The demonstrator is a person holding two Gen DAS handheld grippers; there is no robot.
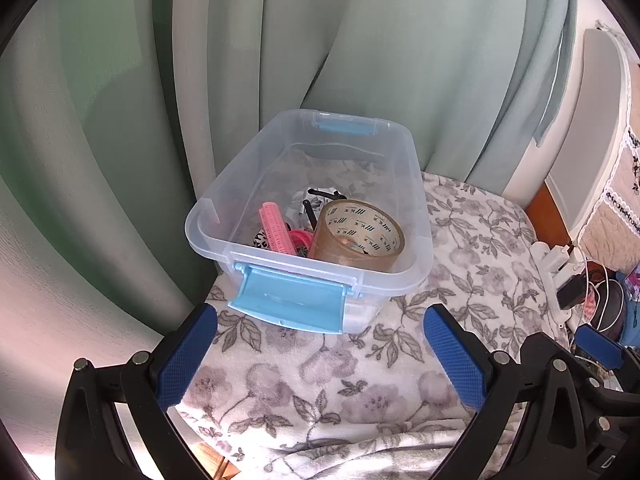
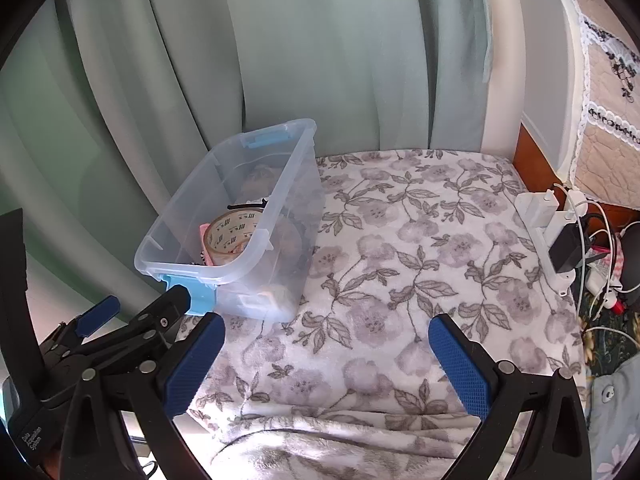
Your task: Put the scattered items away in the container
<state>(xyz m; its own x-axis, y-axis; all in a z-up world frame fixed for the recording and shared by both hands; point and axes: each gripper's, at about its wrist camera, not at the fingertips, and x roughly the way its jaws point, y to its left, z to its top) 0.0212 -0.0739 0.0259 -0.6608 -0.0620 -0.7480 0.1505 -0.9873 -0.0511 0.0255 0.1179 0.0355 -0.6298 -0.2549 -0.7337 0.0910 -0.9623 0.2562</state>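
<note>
Both grippers, left [image 1: 320, 344] and right [image 2: 326, 354], hang spread and empty over the blanket [image 2: 400, 240]. Tape [image 1: 358, 236] and curler [image 1: 276, 232] sit in the bin [image 1: 416, 200]; looks finished, maybe just a last scan.

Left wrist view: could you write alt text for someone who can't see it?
A clear plastic bin with blue latches sits on a floral blanket, holding a roll of brown tape and a pink hair roller. Open, empty blue-padded tongs frame the foreground, green curtains behind.
</note>
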